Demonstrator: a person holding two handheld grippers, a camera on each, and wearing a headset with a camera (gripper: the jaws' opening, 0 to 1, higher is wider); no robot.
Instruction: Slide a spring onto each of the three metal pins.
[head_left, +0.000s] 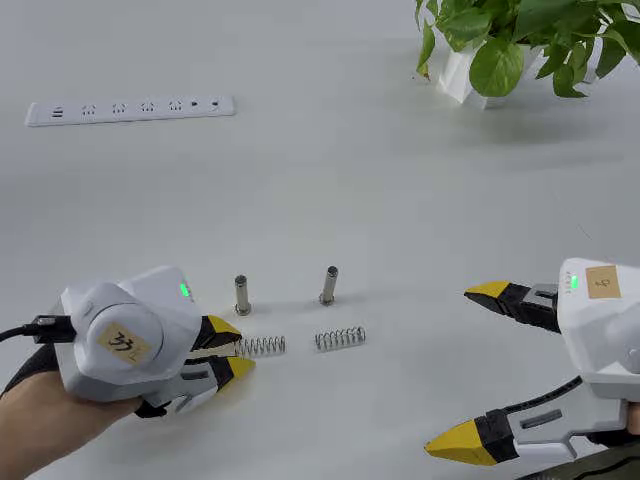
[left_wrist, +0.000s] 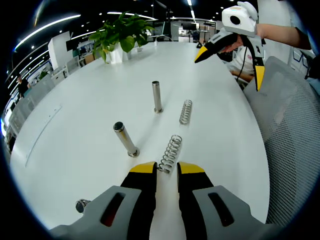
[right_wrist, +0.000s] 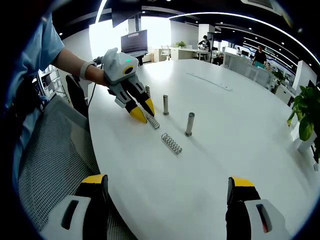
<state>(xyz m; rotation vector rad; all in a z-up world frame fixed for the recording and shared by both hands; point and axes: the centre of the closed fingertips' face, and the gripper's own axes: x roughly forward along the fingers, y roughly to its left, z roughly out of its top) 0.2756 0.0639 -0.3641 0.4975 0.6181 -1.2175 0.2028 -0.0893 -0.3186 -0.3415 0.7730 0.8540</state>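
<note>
Yellow-tipped left gripper (head_left: 236, 350), narrowly released, straddled a coiled wire spring (head_left: 261, 346); smooth cylindrical pin (head_left: 242, 294) at twelve o'clock; right gripper (head_left: 450, 370) gaped wide.

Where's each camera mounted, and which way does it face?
Head view: on the head, looking down at the table; left gripper and right gripper show.
Left gripper view: on the left gripper, facing along its jaws past a spring toward the plant.
Right gripper view: on the right gripper, facing the left gripper and the person's arm.
Both gripper views share two upright pins.
</note>
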